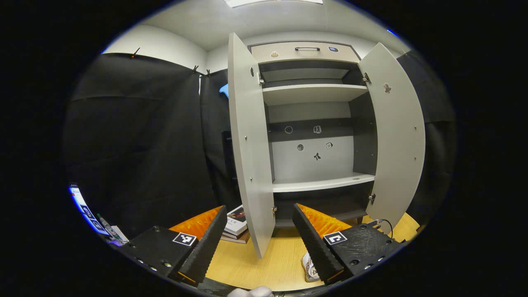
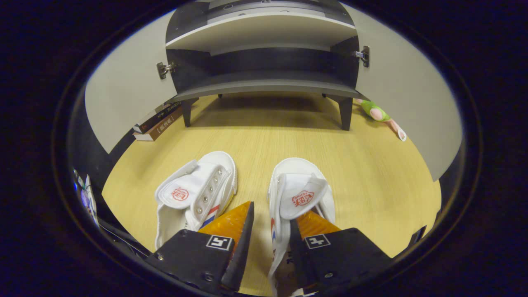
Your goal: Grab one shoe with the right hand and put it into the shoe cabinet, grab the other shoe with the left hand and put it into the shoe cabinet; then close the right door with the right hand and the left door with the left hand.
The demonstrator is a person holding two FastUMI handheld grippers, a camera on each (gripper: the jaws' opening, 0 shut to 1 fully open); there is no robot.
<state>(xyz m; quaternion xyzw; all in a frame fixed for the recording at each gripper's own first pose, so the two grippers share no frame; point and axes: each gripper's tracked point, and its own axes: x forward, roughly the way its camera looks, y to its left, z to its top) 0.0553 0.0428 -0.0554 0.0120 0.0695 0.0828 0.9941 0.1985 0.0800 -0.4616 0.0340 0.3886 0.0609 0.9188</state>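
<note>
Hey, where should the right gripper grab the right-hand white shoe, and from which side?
Grip the side wall of the right-hand shoe near its heel, coming down from above at the heel end. The shoe lies sole down on the wooden floor, toe toward the cabinet, with its opening up. The right gripper already straddles that wall, so one finger can go inside.

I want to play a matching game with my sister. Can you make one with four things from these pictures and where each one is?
Things:
1. Books
2. Green toy
3. Shoes
4. Drawer

Places:
A. at the top of the cabinet
B. on the wooden floor in front of the cabinet
C. stacked behind the left door
D. lying behind the right door

Pairs: 1-C, 2-D, 3-B, 4-A
</note>
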